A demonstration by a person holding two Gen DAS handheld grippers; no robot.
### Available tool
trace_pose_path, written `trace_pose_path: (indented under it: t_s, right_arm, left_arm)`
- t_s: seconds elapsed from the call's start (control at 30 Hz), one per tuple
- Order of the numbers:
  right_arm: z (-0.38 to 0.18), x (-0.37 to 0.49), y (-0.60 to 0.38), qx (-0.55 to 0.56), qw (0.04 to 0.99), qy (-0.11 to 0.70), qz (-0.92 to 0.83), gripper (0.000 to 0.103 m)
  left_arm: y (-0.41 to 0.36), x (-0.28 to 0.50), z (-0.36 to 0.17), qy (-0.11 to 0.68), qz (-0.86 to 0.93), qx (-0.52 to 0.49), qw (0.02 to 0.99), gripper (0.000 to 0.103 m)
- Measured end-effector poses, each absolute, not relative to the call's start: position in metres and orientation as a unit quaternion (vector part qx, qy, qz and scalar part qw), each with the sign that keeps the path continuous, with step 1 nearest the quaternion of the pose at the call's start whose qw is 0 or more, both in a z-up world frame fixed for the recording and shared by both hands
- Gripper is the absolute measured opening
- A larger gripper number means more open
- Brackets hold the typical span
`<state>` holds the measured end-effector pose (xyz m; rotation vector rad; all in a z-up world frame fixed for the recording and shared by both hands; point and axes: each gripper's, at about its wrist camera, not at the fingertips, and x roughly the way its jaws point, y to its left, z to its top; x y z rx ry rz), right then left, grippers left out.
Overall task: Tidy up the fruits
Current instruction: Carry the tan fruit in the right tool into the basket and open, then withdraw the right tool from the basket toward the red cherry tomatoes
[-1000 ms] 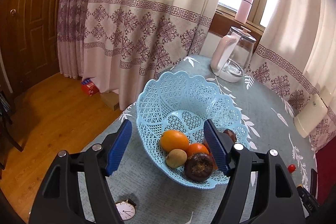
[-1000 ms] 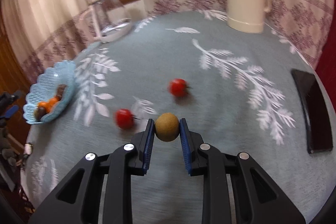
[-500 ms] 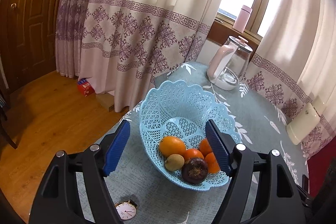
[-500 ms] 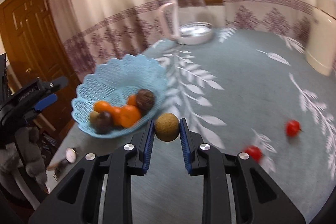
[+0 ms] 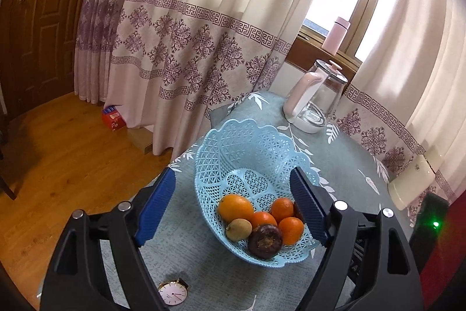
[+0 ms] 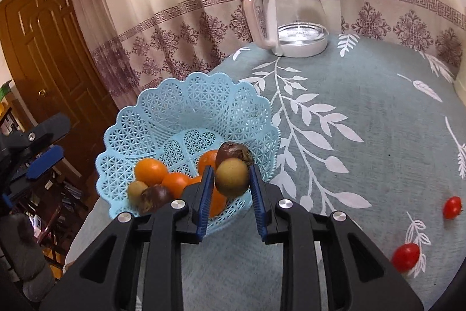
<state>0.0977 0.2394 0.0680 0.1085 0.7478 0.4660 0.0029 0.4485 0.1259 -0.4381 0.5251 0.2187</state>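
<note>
Round tan-brown fruit (image 6: 231, 177) clamped by right gripper (image 6: 230, 179), now over light-blue lattice plastic basket (image 6: 163, 112) rim at 5 o'clock | left gripper (image 5: 233, 209) stays wide apart, empty

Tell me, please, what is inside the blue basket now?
Inside the blue basket lie oranges, one small brown-green fruit and dark purple fruits. The right tool hides part of them.
</note>
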Motion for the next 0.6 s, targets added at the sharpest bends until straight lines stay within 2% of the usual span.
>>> trace_pose_path:
  t_s: [0.37, 0.5, 0.6]
  right_arm:
    - [0.062, 0.095, 0.199, 0.103, 0.907, 0.357, 0.196, 0.026]
    - [0.058, 0.089, 0.181, 0.119, 0.910, 0.354, 0.178, 0.036]
    - [0.055, 0.086, 0.173, 0.123, 0.911, 0.355, 0.168, 0.036]
  left_arm:
    - [0.442, 0.012, 0.120, 0.268, 0.105, -0.207, 0.935, 0.083]
    - [0.439, 0.012, 0.119, 0.270, 0.101, -0.204, 0.936, 0.083]
    - [0.435, 0.012, 0.119, 0.271, 0.098, -0.202, 0.936, 0.083]
